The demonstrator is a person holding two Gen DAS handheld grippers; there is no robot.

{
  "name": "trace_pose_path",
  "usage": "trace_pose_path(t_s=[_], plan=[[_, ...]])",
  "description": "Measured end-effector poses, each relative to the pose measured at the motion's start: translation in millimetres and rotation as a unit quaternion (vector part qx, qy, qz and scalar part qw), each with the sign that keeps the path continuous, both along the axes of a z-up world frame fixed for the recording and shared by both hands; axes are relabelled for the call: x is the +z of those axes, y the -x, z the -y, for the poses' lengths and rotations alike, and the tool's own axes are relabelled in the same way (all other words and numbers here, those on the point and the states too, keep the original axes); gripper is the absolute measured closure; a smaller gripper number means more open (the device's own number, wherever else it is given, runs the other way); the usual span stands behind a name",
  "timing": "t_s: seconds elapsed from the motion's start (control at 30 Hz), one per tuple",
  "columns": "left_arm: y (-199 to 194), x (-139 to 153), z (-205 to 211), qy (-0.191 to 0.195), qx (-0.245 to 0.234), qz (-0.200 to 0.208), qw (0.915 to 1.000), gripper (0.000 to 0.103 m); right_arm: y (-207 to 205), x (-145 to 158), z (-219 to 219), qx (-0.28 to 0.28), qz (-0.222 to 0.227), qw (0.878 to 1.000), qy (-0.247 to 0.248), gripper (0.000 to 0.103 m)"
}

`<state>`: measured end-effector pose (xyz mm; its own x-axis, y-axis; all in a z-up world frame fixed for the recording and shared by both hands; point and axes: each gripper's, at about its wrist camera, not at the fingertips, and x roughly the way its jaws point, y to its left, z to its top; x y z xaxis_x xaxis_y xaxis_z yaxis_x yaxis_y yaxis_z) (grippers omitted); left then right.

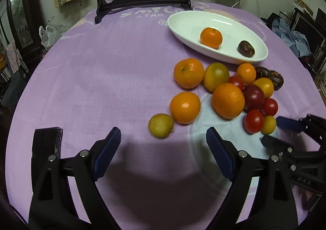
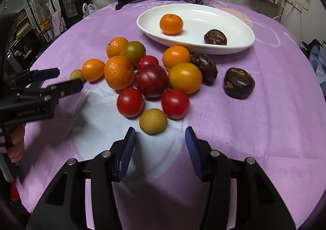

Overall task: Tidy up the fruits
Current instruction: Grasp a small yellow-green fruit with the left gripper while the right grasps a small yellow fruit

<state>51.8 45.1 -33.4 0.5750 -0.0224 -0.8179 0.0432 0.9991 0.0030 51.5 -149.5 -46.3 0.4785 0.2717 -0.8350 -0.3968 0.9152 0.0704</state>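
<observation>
— Fruit is crowding the middle of the right wrist view: a pile of fruit [image 2: 150,79] is sitting on the purple tablecloth [image 2: 254,128], oranges, red tomatoes and a dark plum all touching one another.

— And the dish?

— The white oval dish [image 2: 234,46] is lying in the upper centre of that frame, just beyond the pile. It is holding one small orange [image 2: 171,24] and one dark brown fruit [image 2: 215,37], which are sitting apart from each other.

— What is the right gripper [image 2: 160,152] doing?

— It is hovering at the bottom centre with its jaws spread apart, gripping nothing. A small yellow-green fruit [image 2: 153,121] is lying just ahead of the gap between the blue pads.

— And the left one?

— In its own view the left gripper [image 1: 163,146] is standing wide apart and empty at the lower centre, with another yellow-green fruit [image 1: 161,125] just beyond its tips, touching an orange [image 1: 185,107]. A black phone [image 1: 45,144] is lying at the lower left of that frame.

— Anything off on its own?

— One dark brown fruit [image 2: 239,83] is sitting to the right of the pile, slightly apart from it.
</observation>
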Motion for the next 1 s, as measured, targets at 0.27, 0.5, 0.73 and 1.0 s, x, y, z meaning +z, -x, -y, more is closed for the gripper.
trace_pose_path(t_s=[0.27,0.5,0.73,1.0], plan=[[-3,-7,-7,0.006,0.002,-0.007,1.0,0.016,-5,-2,-6,-0.021,0.014,1.0,0.018,0.068],[-14,-16,-9,0.01,-0.003,-0.02,0.9997,0.023,8,0,10,-0.029,0.004,1.0,-0.007,0.076],[-21,-15,-4,-0.006,-0.022,0.0,0.9997,0.074,17,3,27,-0.035,0.004,0.999,-0.023,0.076],[-5,6,2,0.027,-0.045,-0.003,0.9986,0.076,23,13,40,-0.039,0.016,0.999,-0.028,0.076]])
